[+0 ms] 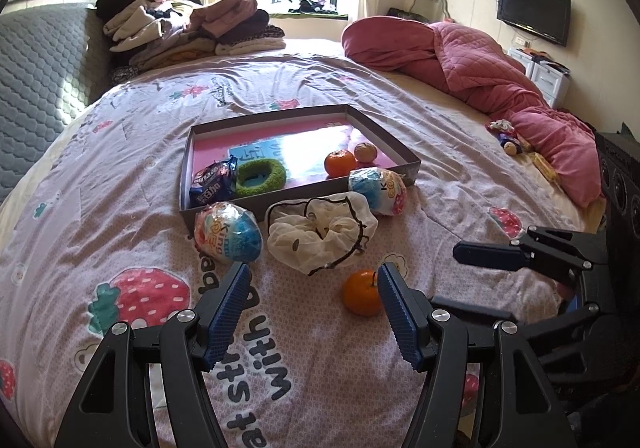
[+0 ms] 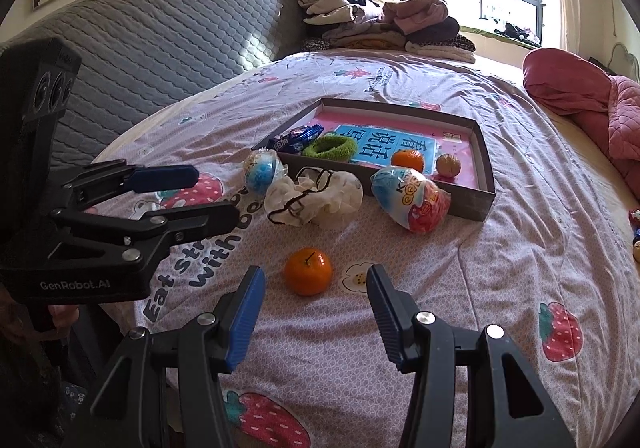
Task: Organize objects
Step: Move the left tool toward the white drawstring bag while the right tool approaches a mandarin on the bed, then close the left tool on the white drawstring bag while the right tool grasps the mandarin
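Right gripper (image 2: 316,288) open, empty, your jaws flanking loose tangerine (image 2: 308,271) on bedsheet, just short of box (image 2: 468,203). Fruit looks light, round, soft-skinned, prone to roll: pinch across widest middle, gently.

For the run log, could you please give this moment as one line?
left hand-held gripper: open | right hand-held gripper: open, facing loose tangerine | box: partly filled

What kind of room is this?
Most likely a lived-in bedroom: the objects lie on a bed with a strawberry-print sheet, folded clothes are stacked at its far side, and a pink quilt lies bunched up.
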A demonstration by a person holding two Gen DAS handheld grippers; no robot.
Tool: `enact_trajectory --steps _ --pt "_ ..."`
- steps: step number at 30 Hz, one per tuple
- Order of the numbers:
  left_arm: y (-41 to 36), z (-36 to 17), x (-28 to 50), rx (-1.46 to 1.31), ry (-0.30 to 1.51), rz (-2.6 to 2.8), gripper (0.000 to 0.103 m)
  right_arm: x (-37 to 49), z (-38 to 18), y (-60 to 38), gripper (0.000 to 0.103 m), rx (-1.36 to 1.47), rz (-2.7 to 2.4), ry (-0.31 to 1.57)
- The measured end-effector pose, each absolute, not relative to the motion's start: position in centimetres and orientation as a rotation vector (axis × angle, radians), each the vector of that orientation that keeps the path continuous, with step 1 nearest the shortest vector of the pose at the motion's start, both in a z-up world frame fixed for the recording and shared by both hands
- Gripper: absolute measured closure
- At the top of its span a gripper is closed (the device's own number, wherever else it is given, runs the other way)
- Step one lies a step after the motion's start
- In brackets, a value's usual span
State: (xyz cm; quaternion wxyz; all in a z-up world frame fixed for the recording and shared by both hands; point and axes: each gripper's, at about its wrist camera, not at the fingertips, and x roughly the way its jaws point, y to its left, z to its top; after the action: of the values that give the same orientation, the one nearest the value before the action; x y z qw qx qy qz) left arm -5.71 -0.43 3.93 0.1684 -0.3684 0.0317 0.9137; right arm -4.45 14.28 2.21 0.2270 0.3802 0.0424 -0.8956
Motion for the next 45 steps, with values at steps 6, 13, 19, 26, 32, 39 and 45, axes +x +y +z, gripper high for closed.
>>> enact_trajectory --steps 6,13,19,26,32,39,45 --pt "0.7 3.5 -7.6 -1.060 0.091 2.575 0.035 -4.9 1.2 13.8 0.050 1.077 -2.449 0.116" --pt "1.9 2.4 -9.2 -1.079 0.114 2.542 0.035 -5.3 0.5 13.3 0.051 1.081 -2.438 0.110" --pt "2.5 1.3 -10.8 -1.117 0.111 2.525 0.035 -6.1 -0.8 12.6 0.051 1.099 -2.436 0.114" --pt "3.3 0.4 -12.3 -1.134 0.107 2.510 0.036 -7.2 -2.6 11.9 0.051 1.133 -2.456 0.098" --pt "3.1 -0.1 -13.3 -1.151 0.096 2.521 0.043 -7.9 -3.2 11.8 0.051 1.124 -2.472 0.086" --pt "2.5 -0.6 -14.1 -1.171 0.094 2.514 0.074 -8.4 -3.7 11.7 0.064 1.117 -2.443 0.047" --pt "2.5 -0.7 -14.2 -1.144 0.102 2.517 0.092 -8.6 -3.7 12.1 0.065 1.110 -2.429 0.020"
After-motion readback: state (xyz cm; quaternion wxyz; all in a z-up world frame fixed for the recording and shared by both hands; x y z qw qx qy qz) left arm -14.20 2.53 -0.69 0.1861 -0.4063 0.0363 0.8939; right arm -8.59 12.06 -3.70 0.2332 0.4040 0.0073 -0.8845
